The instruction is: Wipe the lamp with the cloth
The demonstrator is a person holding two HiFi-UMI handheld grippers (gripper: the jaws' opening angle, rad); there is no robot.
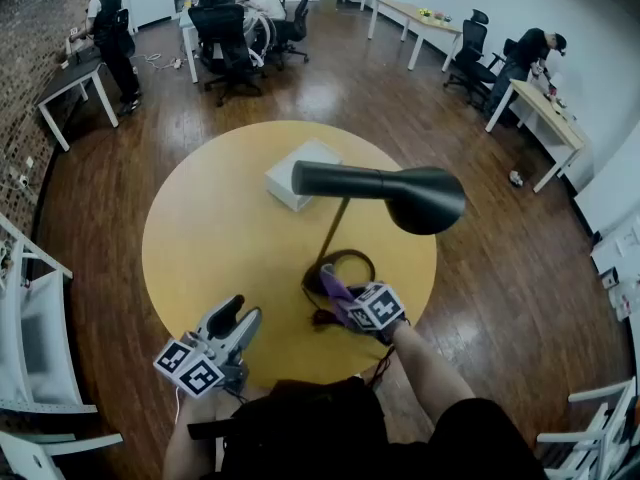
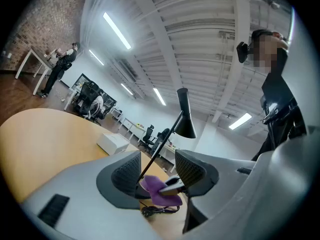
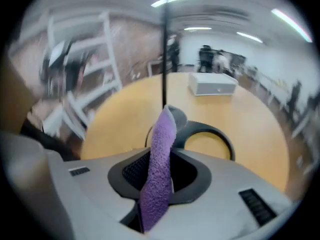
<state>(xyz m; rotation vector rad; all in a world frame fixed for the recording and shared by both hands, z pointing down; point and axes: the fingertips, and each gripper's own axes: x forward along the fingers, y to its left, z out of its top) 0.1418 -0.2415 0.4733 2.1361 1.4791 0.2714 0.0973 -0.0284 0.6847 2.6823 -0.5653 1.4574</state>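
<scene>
A black desk lamp (image 1: 400, 193) stands on the round yellow table (image 1: 215, 233), its thin stem (image 1: 335, 228) rising from a ring base (image 1: 345, 265). My right gripper (image 1: 338, 290) is shut on a purple cloth (image 3: 160, 169), whose tip sits at the foot of the stem (image 3: 164, 49) over the base (image 3: 210, 134). The left gripper (image 1: 232, 320) hangs open near the table's front edge, nothing between its jaws. In the left gripper view the lamp (image 2: 185, 116) and the cloth (image 2: 157, 189) show beyond the left gripper (image 2: 157, 171).
A white box (image 1: 298, 173) lies on the table behind the lamp. The lamp's black cord (image 2: 160, 210) coils by the base. White racks (image 1: 30, 338) stand to the left. Desks, chairs and several people are farther off.
</scene>
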